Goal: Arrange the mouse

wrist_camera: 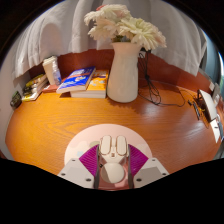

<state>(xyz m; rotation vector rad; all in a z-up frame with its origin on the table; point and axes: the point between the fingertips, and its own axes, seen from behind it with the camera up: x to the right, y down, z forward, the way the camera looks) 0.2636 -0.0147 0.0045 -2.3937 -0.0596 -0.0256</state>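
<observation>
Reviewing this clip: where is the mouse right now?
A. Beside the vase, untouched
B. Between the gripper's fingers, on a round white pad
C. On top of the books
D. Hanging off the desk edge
B. The mouse sits between the gripper fingers, their pink pads against its sides, over the round white pad; the vase and books stand well beyond it on the desk.

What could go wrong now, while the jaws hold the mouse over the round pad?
1. The gripper holds the white mouse by its curved sides; it may slip or twist above the round white pad.
2. A forward swing could strike the tall white vase, which looks easy to tip.
3. The black cable beside the vase might catch if the move goes wide.
</observation>
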